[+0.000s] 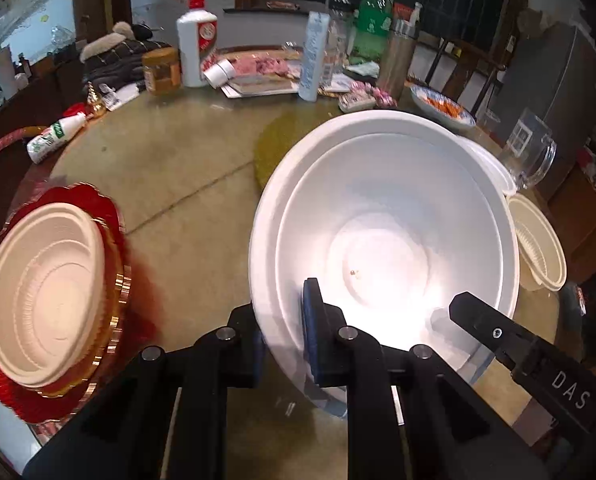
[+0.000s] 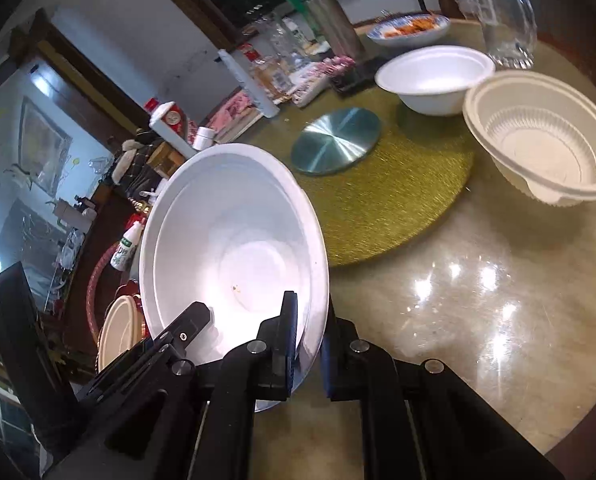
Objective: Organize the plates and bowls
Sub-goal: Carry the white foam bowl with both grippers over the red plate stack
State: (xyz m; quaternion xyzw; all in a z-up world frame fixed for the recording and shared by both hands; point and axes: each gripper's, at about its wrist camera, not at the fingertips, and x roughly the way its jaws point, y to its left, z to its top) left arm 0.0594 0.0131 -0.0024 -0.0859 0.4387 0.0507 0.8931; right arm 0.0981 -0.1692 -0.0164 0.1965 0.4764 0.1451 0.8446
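Both tools grip one large white bowl

We pinch the white bowl (image 1: 382,224) rim with our left tool (image 1: 283,336) and right tool (image 2: 308,344), holding it low centre of frame above the bench (image 2: 478,300); a beige bowl (image 2: 546,148) sits upper right.

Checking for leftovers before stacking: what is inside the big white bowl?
Inside the big white bowl, only a tiny brownish crumb shows; each claw's inner finger covers some near wall.

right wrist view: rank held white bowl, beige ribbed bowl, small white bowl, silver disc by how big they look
1. held white bowl, though nearness inflates it
2. beige ribbed bowl
3. small white bowl and silver disc look alike; unranked
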